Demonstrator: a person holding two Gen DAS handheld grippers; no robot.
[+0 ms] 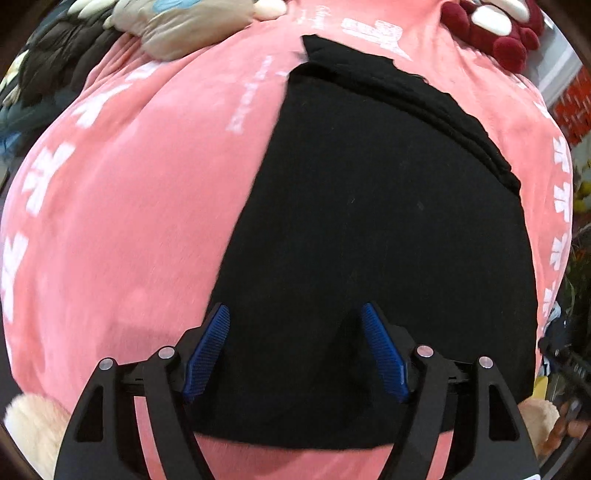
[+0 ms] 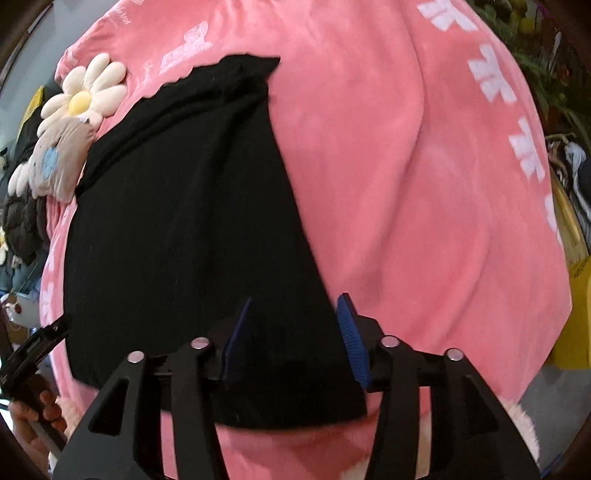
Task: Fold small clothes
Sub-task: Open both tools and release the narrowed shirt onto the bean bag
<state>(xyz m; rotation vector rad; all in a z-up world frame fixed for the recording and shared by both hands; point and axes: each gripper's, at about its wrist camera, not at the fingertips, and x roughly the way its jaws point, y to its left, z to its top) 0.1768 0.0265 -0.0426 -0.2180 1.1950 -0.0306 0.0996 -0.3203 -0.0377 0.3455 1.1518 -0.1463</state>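
Note:
A black garment (image 1: 369, 229), folded with a thick doubled band along its far edge, lies flat on a pink blanket (image 1: 129, 221). My left gripper (image 1: 295, 308) hovers over its near part, blue pads wide apart and open, nothing pinched between them. In the right wrist view the same black garment (image 2: 177, 229) fills the left half. My right gripper (image 2: 296, 299) stands open over its near right corner, pads clear of the cloth. The left gripper's black fingers (image 2: 40, 341) show at the left edge, with a hand (image 2: 37, 417) below them.
The pink blanket (image 2: 406, 184) carries white printed marks along its edges. A flower-shaped plush (image 2: 85, 96) and a beige cushion (image 1: 184, 29) sit at the far side, and a dark red plush (image 1: 495, 33) at the far right. Cream fluffy fabric (image 1: 33, 428) lies at the near edge.

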